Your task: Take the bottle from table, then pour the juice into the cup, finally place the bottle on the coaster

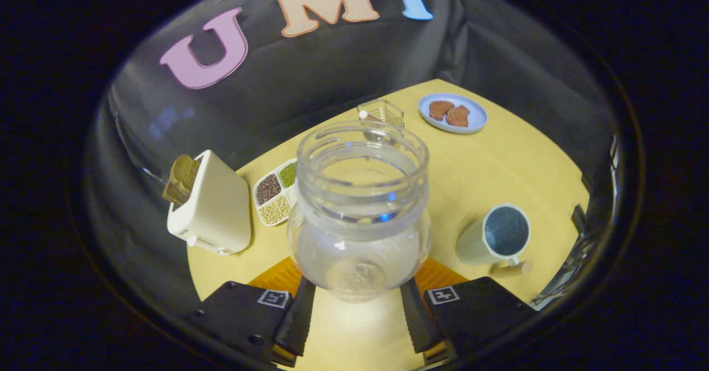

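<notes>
Bottle (360, 210) in grasp, last step pending.
Your fingers (357, 318) clamp bottle's base, held over orange coaster (277, 276); cup (496, 238) to right. Next: lower upright onto coaster, then release.

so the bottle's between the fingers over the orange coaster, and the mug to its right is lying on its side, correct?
Not quite: in the gripper view the mug stands upright, its open mouth facing up. The rest holds: the clear bottle sits between the gripper fingers, over the orange coaster, mug to its right.
</notes>
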### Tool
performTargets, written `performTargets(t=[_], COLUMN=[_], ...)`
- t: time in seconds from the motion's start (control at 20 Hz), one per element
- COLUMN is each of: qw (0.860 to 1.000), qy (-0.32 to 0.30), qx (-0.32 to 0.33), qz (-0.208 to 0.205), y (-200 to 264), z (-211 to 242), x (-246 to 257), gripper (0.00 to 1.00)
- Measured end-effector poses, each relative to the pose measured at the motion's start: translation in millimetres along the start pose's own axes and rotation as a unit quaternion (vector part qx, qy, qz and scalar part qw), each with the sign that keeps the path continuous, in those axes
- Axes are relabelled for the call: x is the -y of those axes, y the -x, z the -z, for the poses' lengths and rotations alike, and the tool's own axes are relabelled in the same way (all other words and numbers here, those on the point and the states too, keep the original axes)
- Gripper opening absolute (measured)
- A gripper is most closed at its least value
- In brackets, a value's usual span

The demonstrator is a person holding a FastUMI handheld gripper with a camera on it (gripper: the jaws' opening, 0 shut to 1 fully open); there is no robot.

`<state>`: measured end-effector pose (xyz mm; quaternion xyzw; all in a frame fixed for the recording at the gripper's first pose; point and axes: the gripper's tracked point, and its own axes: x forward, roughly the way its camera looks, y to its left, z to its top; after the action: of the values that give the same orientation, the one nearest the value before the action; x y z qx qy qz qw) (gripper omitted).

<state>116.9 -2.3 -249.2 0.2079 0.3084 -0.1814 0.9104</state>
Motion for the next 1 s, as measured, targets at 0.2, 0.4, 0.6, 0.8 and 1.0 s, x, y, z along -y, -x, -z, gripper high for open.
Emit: performTargets(t=[0.2,0.4,0.6,0.8,1.0], qw=[0.998,0.992,0.987,0.987,0.987], qy=[0.024,0.043,0.070,0.079,0.086], qx=[0.040,0.073,0.087,0.084,0.076], qz=[0.043,0.091,0.116,0.108,0.111], y=[-19,-36,-59,-79,-96], z=[-24,-37,-41,-41,-33], x=[-4,13,25,15,12], gripper=[0.75,0.76,0.76,0.77,0.77])
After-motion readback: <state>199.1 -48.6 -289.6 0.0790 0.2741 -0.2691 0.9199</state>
